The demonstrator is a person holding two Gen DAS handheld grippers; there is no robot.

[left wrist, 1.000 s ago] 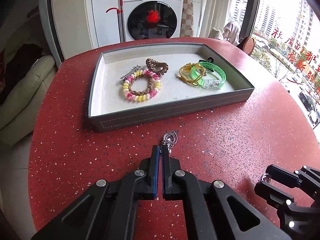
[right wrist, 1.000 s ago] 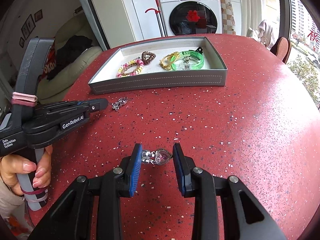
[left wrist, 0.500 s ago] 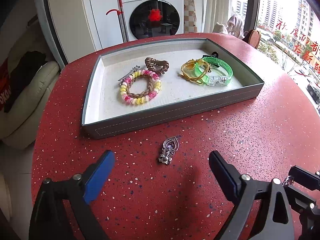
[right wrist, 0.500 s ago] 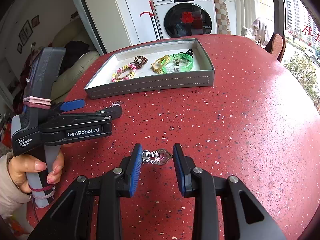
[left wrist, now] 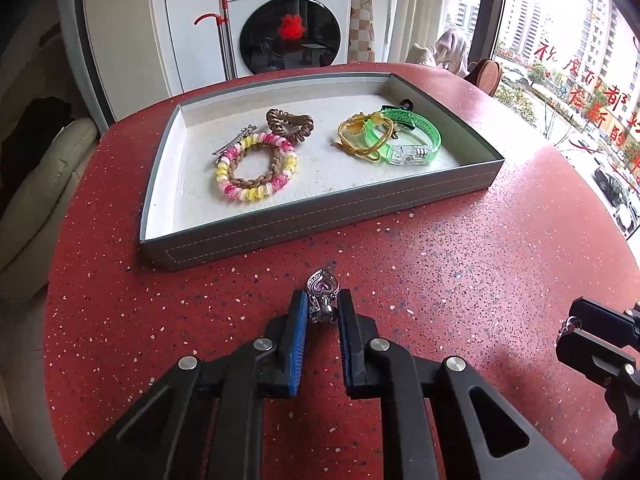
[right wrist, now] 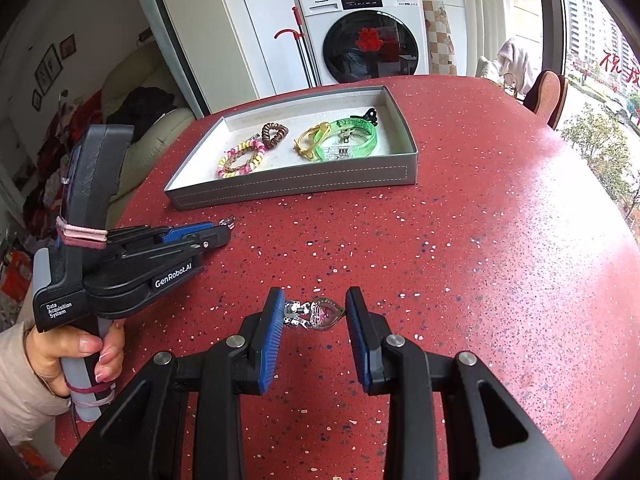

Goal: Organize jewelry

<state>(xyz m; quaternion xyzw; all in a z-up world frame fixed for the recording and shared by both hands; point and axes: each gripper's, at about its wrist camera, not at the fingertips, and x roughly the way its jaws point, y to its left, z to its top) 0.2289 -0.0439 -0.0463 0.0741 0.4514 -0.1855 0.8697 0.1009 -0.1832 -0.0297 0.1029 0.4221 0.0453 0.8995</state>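
Pendants at the tongs, tray half filled

Left tongs (left wrist: 323, 314): jaws closing around a silver heart pendant (left wrist: 322, 294) with a pinkish stone; the charm sits between the blue pads, its heart end poking out past the tips toward the tray. Whether the pads already press it, hard to tell. Right tongs (right wrist: 315, 315): pinching a second silver heart pendant (right wrist: 314, 315) crosswise, pads on both ends, held low over the red speckled bench (right wrist: 460, 260).

Beyond, near the left tongs, the grey tray (left wrist: 320, 224) with pale lining. Already inside: pink-and-yellow spiral hair tie (left wrist: 256, 172) ringing a braided brown band, silver hair clip (left wrist: 234, 144) beside it, brown coil tie (left wrist: 290, 125), yellow bangle (left wrist: 360, 136), green translucent bracelet (left wrist: 412, 140).

Judgement: most pieces are stowed; the two pendants are left to go in.
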